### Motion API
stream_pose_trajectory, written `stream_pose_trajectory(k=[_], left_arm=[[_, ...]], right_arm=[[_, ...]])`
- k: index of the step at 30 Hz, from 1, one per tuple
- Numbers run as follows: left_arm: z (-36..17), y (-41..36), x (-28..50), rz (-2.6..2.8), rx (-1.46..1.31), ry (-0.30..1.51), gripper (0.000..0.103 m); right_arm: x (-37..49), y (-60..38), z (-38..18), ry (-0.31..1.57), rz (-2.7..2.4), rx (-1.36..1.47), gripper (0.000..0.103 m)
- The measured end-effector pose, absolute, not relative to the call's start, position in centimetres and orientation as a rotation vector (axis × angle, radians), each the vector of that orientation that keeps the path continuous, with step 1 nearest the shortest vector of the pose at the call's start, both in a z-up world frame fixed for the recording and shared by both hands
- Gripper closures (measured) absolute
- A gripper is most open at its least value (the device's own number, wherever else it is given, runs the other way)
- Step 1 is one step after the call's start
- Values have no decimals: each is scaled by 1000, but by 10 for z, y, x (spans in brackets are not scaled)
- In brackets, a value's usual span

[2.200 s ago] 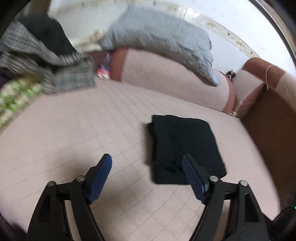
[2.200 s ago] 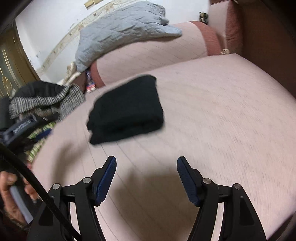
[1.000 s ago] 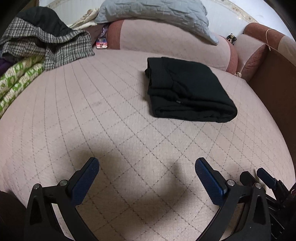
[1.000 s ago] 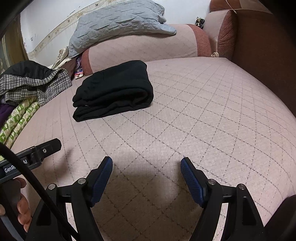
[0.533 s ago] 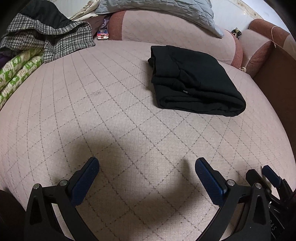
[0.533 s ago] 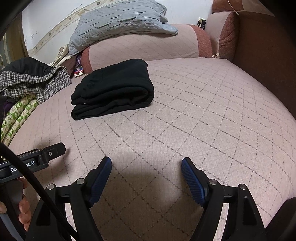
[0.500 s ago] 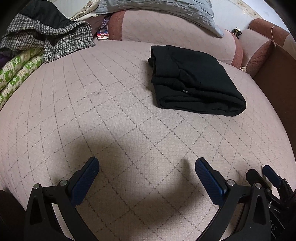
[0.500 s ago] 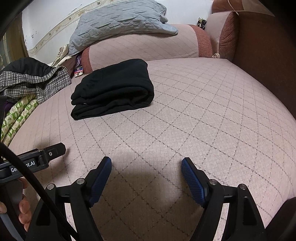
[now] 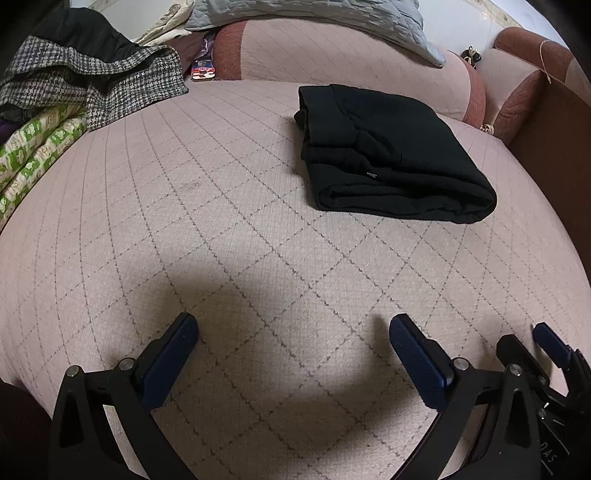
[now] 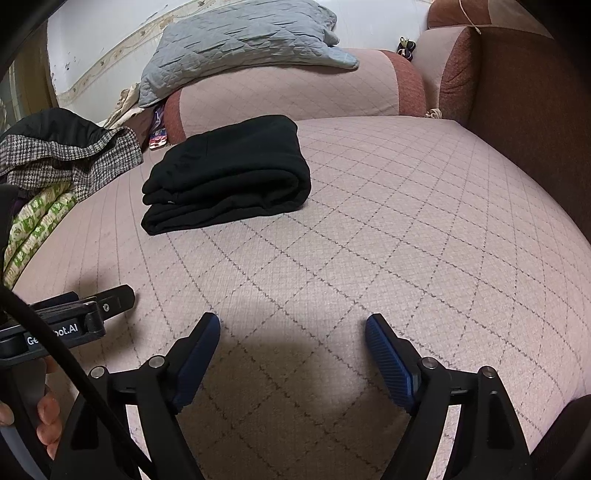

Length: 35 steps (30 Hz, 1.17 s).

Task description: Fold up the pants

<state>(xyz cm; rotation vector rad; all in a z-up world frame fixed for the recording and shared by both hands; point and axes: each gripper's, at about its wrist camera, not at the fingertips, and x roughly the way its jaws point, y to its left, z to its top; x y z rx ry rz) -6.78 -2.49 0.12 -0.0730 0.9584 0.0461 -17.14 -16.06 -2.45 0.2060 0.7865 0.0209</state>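
At the far left, a checked coat (image 9: pixel 99 85) and a green patterned blanket (image 9: pixel 33 151) are heaped at the edge of the pink quilted bed (image 9: pixel 221 229), well apart from the work. Further right, toward the bolster (image 9: pixel 332 48) with its grey quilt (image 9: pixel 332 14), the black pants (image 9: pixel 388 155) lie as a compact, thick stack of layers with a rounded fold facing the cameras. From that shape the folding looks finished, and the step in hand appears to be backing off; any next move would call only for a light press to square the loose edges on the stack's left side, or nothing at all. The left gripper (image 9: pixel 293 343) hangs low over the bare cover, its jaws spread wide, holding and touching nothing, well short of the pants. To its right the right gripper (image 10: pixel 292 341) sits just beside it, likewise wide open and empty above the cover, with the pants (image 10: pixel 229 173) lying ahead and to its left.
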Motion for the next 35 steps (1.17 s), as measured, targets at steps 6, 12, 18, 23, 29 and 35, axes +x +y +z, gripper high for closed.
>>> stream_pose_trajectory(k=[6, 12, 18, 23, 29, 35], left_arm=[[-3, -30, -67, 70, -33, 945, 0], [-5, -30, -64, 77, -28, 952, 0], [-5, -28, -63, 68, -41, 960, 0], [-4, -27, -63, 72, -35, 958, 0], [-5, -29, -63, 70, -36, 960, 0], [-5, -31, -62, 68, -33, 966, 0]], right_arm=[[-172, -160, -24, 785, 20, 203, 17], [-175, -162, -19, 767, 13, 211, 17], [-176, -159, -10, 746, 4, 176, 17], [-162, -147, 0, 766, 26, 103, 17], [-152, -132, 0, 783, 32, 58, 17], [-154, -127, -7, 792, 34, 34, 17]])
